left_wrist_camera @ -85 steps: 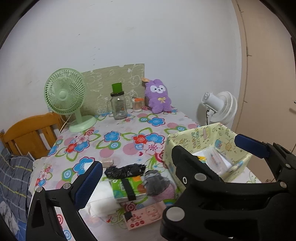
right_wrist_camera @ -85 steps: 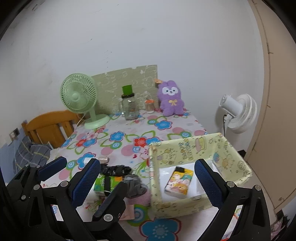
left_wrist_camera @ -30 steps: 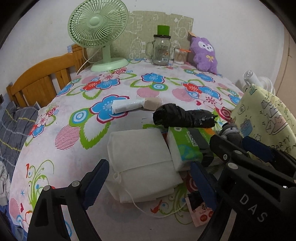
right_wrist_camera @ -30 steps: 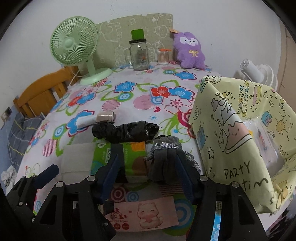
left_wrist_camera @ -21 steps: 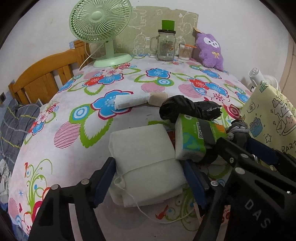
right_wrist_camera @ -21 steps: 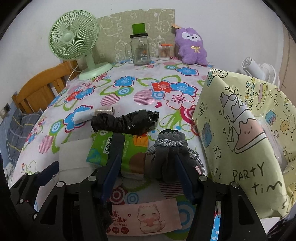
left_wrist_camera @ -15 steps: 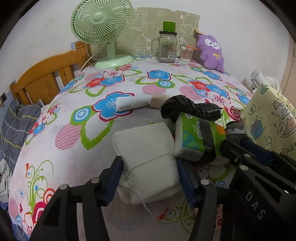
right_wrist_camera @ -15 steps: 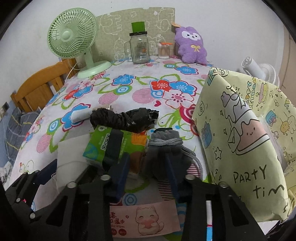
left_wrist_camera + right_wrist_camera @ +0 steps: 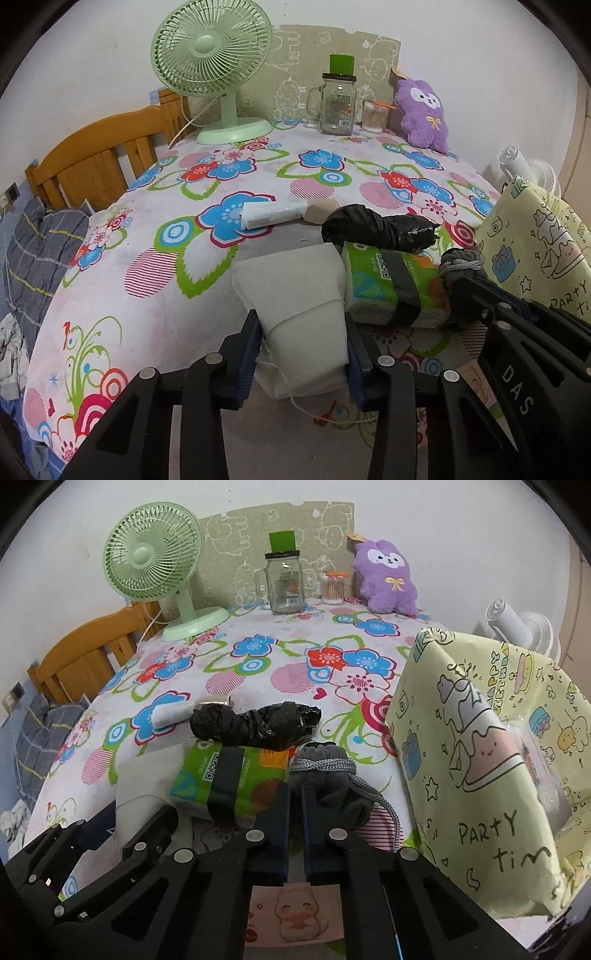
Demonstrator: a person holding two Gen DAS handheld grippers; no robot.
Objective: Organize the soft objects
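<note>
White folded cloth point(image 9: 295, 295) lay on the flowered worktop point(image 9: 155, 295), beside a green tissue pack point(image 9: 388, 288); left hand-held gripper point(image 9: 301, 354) closing, pads pressed into its sides. Right view: right hand-held gripper point(image 9: 294, 812) pressed together, pinching a grey drawstring pouch point(image 9: 325, 771) just beside the yellow bag point(image 9: 480, 775).

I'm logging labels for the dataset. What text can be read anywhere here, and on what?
"PARTY Ti": yellow cartoon fabric bin, right wrist view.
"HAPPY": same bin, near its upper rim; the word under it is too small.
"DAS": right gripper's black frame, left wrist view.
Green tissue pack: QR code and print, too blurred.
Glass jar label: too small.
Pink wipes pack: characters unreadable.
</note>
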